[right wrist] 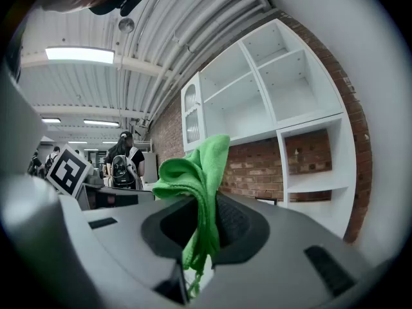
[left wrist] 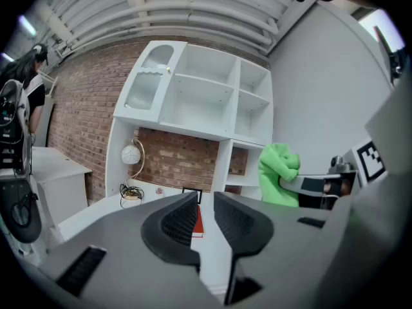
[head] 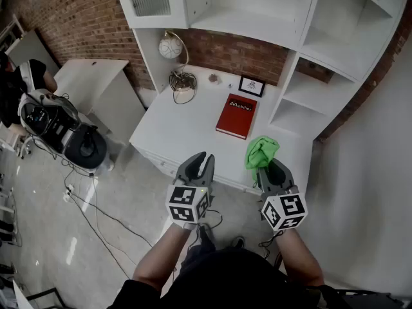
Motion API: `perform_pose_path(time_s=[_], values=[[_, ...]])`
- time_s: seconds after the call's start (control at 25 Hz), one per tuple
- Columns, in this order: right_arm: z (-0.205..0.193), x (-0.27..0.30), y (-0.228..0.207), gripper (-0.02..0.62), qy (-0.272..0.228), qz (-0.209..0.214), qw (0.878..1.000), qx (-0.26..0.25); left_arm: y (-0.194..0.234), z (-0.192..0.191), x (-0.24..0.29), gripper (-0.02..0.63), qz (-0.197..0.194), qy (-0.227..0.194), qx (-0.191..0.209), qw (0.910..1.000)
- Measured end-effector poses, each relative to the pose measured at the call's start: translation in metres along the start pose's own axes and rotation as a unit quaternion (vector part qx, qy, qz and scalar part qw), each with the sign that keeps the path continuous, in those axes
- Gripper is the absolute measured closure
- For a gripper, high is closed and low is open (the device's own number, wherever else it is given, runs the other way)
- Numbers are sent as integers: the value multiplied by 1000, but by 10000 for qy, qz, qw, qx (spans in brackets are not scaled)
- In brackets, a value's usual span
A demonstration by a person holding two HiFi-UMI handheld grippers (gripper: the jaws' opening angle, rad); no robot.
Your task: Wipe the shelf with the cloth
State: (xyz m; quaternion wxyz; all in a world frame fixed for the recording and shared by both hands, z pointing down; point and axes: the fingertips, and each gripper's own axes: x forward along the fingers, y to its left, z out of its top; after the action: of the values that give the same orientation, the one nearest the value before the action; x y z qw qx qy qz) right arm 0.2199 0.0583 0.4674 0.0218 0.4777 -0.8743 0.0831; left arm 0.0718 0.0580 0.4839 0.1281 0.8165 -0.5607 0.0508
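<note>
A bright green cloth [head: 261,150] hangs bunched from my right gripper [head: 270,167], which is shut on it above the front right edge of the white desk top [head: 187,124]. In the right gripper view the cloth [right wrist: 196,172] rises out of the jaws and drapes down between them [right wrist: 206,201]. My left gripper [head: 204,161] hovers beside it to the left, jaws drawn together to a thin slit with nothing between them [left wrist: 206,201]. The cloth [left wrist: 278,172] also shows in the left gripper view. The white shelf unit [head: 335,50] stands behind the desk, its compartments bare.
On the desk lie a red book [head: 237,115], a small black picture frame [head: 252,85], a round white lamp [head: 170,46] and a coil of cable [head: 183,82]. A low white table [head: 90,76] and a machine with loose floor cables [head: 51,118] stand left.
</note>
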Motion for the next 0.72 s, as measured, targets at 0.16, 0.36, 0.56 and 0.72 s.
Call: perform_pose_path(time_s=[0.16,0.36,0.56,0.72], values=[[-4,-34,-23,540,-8,43,9999,97,-46,-6,-2,531,-26,-11,-44,10000],[-1,-63,-34,540,-94,146,9998,17,-79,-7,-9,531,27,-91,-3,10000],[-4,-78,-47,540,-106,270,9996,-48,-101,-7,-7,531,76,-186,33,9998],[4,-85,-47,537,-206,463,9987,-85,-109,-1,-10,530,158,-273,21,9995]])
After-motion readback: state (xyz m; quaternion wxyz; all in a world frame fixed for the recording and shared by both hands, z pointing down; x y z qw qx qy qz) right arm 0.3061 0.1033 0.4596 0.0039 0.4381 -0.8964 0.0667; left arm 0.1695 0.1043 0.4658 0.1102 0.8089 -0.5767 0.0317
